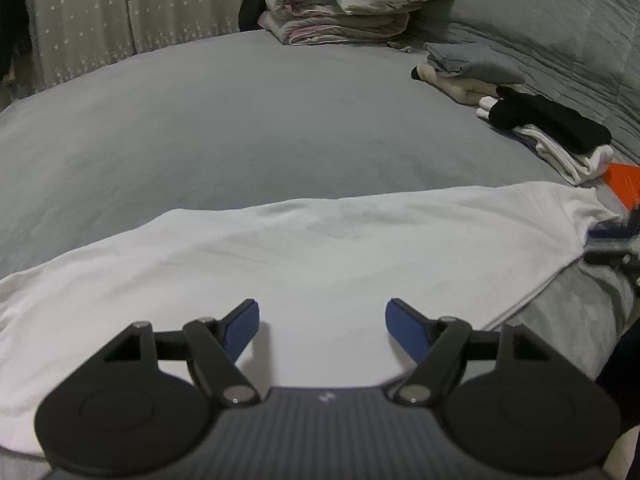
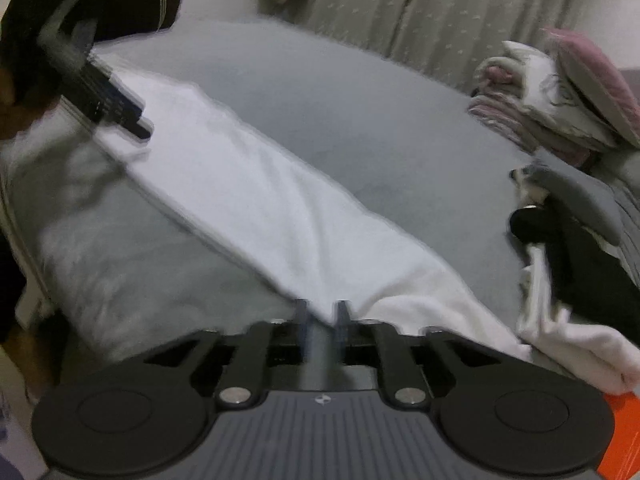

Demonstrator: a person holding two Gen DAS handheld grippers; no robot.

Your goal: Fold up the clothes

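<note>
A white garment (image 1: 320, 248) lies spread flat across the near part of the grey bed (image 1: 240, 120). My left gripper (image 1: 322, 320) hovers over its near middle, open wide, with nothing between its blue pads. The right wrist view is blurred. There the garment (image 2: 248, 184) runs as a long band from the upper left down to my right gripper (image 2: 320, 308). Its jaws stand a narrow gap apart, the cloth's edge just at their tips and grey sheet showing in the gap. The left gripper (image 2: 120, 108) shows at the upper left, held by a dark-sleeved hand.
Folded clothes lie at the right: a grey and cream pile (image 1: 472, 64) and a black and white pile (image 1: 552, 120). A stack of folded bedding (image 1: 340, 4) sits at the far end. A pale starred curtain (image 1: 100, 12) hangs behind. Bare grey sheet fills the bed's middle.
</note>
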